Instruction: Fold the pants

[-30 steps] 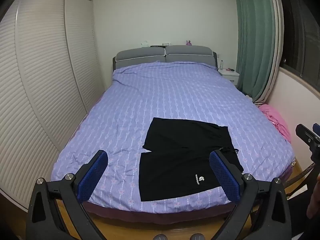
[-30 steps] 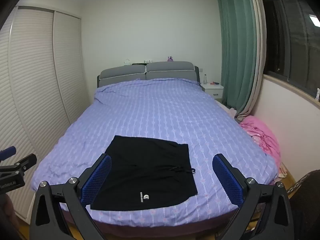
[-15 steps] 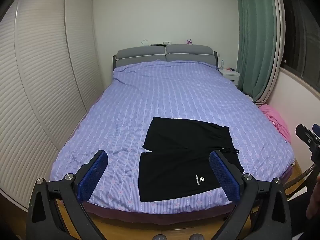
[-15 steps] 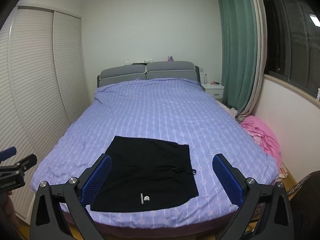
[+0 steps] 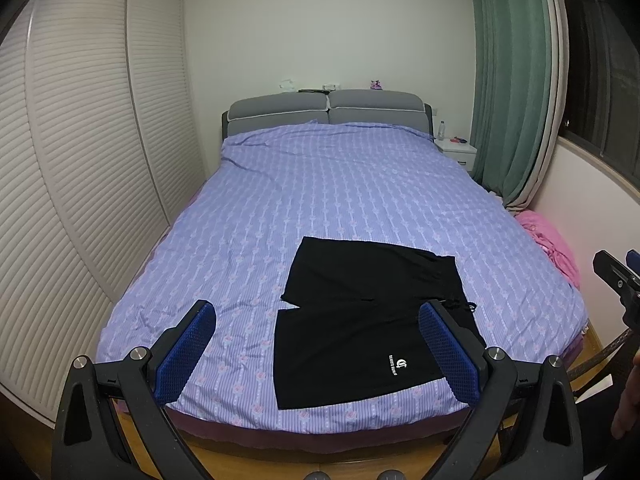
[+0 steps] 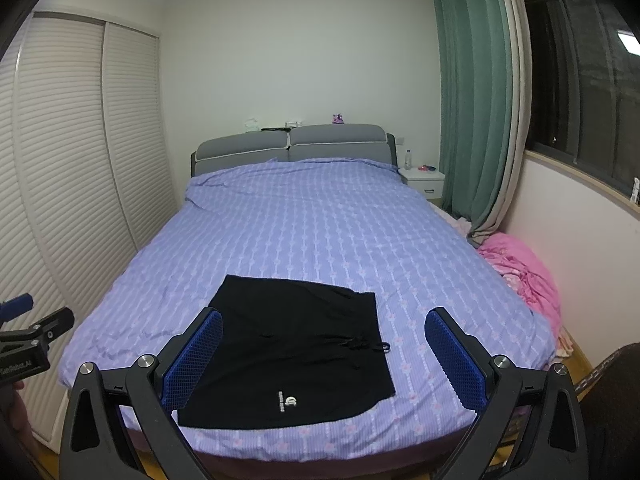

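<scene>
Black shorts (image 5: 360,320) lie flat near the foot of the purple bed (image 5: 320,200), both legs spread side by side, a white logo on the near leg and the drawstring at the waistband on the right. They also show in the right wrist view (image 6: 296,352). My left gripper (image 5: 318,316) is open and empty, held above the foot of the bed, short of the shorts. My right gripper (image 6: 324,320) is open and empty, likewise short of the shorts.
Louvred wardrobe doors (image 5: 80,160) run along the left of the bed. A pink heap of fabric (image 6: 520,272) lies on the floor at the right, by the green curtain (image 6: 472,100). A white nightstand (image 6: 422,180) stands beside the grey headboard (image 6: 292,148).
</scene>
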`<act>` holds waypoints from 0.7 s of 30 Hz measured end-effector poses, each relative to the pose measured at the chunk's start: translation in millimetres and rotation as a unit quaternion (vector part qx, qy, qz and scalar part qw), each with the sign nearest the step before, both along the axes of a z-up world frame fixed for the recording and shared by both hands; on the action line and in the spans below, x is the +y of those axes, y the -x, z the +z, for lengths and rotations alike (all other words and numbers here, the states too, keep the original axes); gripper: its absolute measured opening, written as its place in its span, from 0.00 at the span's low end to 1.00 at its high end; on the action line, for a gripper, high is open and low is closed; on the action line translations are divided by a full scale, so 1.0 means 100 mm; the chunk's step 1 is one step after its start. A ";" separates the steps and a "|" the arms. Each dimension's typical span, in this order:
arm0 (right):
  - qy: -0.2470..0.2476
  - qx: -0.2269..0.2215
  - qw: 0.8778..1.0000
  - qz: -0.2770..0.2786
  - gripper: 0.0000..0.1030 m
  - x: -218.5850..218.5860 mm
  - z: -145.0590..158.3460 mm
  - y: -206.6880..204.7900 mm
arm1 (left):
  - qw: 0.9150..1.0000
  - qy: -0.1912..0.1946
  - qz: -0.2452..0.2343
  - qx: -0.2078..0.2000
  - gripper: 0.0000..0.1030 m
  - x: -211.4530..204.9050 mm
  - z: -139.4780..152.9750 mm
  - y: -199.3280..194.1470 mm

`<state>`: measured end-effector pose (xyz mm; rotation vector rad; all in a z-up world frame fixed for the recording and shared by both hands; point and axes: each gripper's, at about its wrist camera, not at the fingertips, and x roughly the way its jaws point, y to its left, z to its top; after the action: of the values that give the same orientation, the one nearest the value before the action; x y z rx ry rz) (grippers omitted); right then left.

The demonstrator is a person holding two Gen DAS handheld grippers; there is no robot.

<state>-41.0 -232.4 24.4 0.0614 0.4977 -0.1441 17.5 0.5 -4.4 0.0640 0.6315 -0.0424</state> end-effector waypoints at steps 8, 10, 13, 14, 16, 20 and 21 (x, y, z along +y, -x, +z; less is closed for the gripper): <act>-0.001 0.001 1.000 -0.003 0.99 -0.01 0.02 0.01 | 1.000 -0.002 -0.002 0.003 1.00 -0.01 0.01 0.01; -0.001 0.002 1.000 -0.003 0.99 0.00 0.02 0.01 | 1.000 -0.003 -0.001 0.003 1.00 -0.02 0.01 0.02; -0.002 0.002 1.000 -0.002 0.99 0.01 0.02 0.03 | 1.000 -0.003 -0.001 0.003 1.00 -0.01 0.01 0.04; -0.002 0.002 1.000 -0.003 0.99 0.01 0.03 0.03 | 1.000 -0.004 -0.002 0.003 1.00 0.00 0.01 0.05; -0.002 0.002 1.000 -0.003 0.99 0.01 0.03 0.03 | 1.000 -0.004 -0.002 0.003 1.00 0.01 0.01 0.05; -0.002 0.001 1.000 -0.002 0.99 0.00 0.03 0.03 | 1.000 -0.003 -0.001 0.003 1.00 0.01 0.01 0.04; -0.003 0.000 1.000 -0.002 0.99 0.00 0.03 0.03 | 1.000 -0.003 -0.001 0.002 1.00 0.01 0.01 0.05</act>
<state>-44.1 -232.5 27.6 0.0671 0.4987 -0.1461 12.9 1.7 -2.9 0.0709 0.6366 -0.0414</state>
